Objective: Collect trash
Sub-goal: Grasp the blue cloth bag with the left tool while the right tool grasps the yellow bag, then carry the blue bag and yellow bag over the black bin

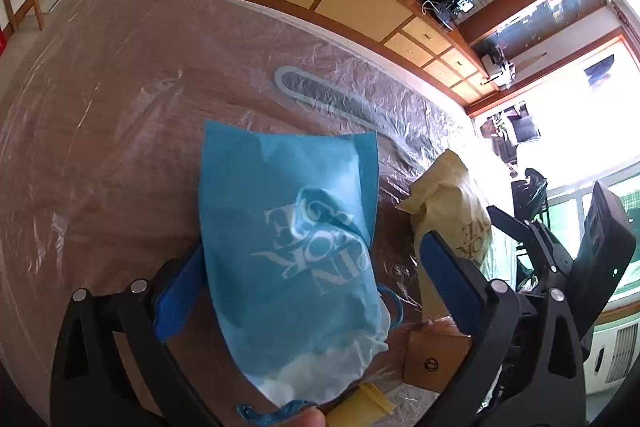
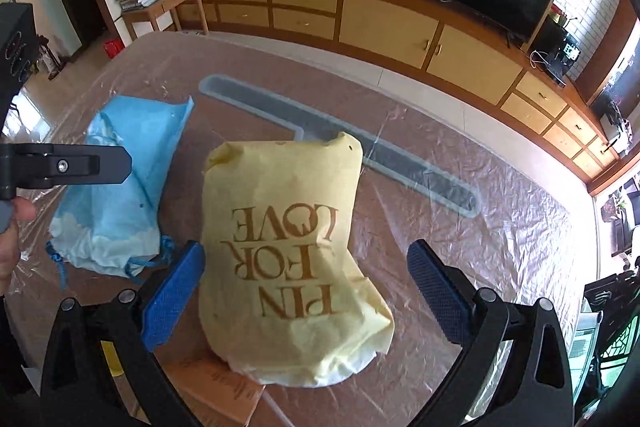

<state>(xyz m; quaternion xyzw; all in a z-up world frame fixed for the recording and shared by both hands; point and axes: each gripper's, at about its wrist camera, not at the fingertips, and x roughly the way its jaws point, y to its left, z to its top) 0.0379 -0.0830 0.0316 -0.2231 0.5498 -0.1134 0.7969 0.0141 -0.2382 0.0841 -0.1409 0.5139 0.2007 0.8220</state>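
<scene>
left claw (image 1: pixel 316 279): wide open, one blue pad on each side of the blue bag; it looks like it holds nothing; I cannot tell if a pad touches the cloth
right claw (image 2: pixel 306 291): wide open too, its blue pads on both sides of the yellow bag; it does not look squeezed on anything
blue bag (image 1: pixel 292 247): soft cloth bag with a drawstring, lying on the tabletop, white stuff peeking out of its near end
yellow bag (image 2: pixel 288 247): soft cloth bag with gold words, just beside the blue bag; its near end rests on a cardboard box (image 2: pixel 218 391)
tabletop (image 2: pixel 460 267): covered with a thin, crinkly clear plastic sheet
what could go wrong: the bags are floppy, so a claw may pinch only a fold and the bag could slip out; a low pinch may grab the plastic sheet too and drag it; the white stuff might spill if the blue bag is tipped; the two claws are close, so they could bump
pose: both claws point forward and down over the tabletop, side by side, left over blue, right over yellow; a hand (image 2: pixel 8 247) shows at the edge, holding the left claw's handle
</scene>
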